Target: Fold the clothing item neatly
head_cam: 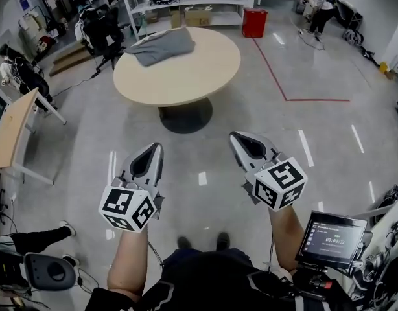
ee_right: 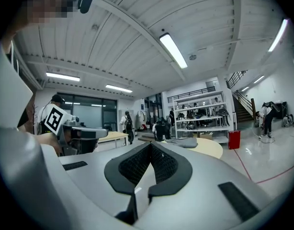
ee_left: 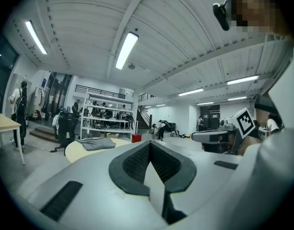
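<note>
Floor point(head_cam: 89, 128), table point(head_cam: 186, 76) | garment point(head_cam: 161, 46) at far rim | L claw point(head_cam: 155, 149), R claw point(head_cam: 234, 137) shut

round beige table point(head_cam: 186, 70), grey clothing item point(head_cam: 161, 46) lying on its far edge

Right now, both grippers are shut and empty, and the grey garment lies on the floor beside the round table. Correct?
No: the head view shows the grey garment lying on the round table itself, not beside it. The left gripper and right gripper are indeed shut and empty.
</note>
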`<state>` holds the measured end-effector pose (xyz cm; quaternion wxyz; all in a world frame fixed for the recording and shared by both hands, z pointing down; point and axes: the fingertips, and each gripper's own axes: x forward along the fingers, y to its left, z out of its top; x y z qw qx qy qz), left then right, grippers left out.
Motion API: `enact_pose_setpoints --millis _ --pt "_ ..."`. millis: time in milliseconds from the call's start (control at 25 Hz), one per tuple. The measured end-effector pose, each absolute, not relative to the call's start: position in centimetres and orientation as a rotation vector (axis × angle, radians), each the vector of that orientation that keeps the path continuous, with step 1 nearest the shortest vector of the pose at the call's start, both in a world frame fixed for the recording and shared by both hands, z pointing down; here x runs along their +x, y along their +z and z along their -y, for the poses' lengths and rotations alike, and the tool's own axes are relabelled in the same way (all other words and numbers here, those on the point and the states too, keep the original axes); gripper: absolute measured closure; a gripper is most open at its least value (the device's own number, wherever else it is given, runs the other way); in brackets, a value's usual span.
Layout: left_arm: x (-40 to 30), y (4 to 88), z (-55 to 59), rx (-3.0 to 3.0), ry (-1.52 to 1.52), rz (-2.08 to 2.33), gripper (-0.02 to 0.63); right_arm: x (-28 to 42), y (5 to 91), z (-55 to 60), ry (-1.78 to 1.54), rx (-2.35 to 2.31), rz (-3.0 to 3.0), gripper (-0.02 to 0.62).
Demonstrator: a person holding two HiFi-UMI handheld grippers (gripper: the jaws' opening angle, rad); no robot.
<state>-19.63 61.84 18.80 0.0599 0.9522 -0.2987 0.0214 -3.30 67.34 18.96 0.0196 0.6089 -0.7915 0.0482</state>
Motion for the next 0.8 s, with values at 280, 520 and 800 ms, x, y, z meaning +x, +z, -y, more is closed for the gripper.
enact_pose_setpoints --millis 280,520,800 --pt "-21.7 17.8 -62.8 2.918 0.028 0.900 0.606 -4.6 17.6 -68.2 0.122 1.941 2.425 0.588" --pt "-23.8 18.0 -62.6 2.910 0.002 0.895 0.606 -6.5 17.7 -67.9 0.083 1.922 2.403 0.588" --pt "-24.2 17.4 -62.7 2.939 0.001 0.883 0.606 -6.8 17.5 -68.0 0.073 1.937 2.391 0.588"
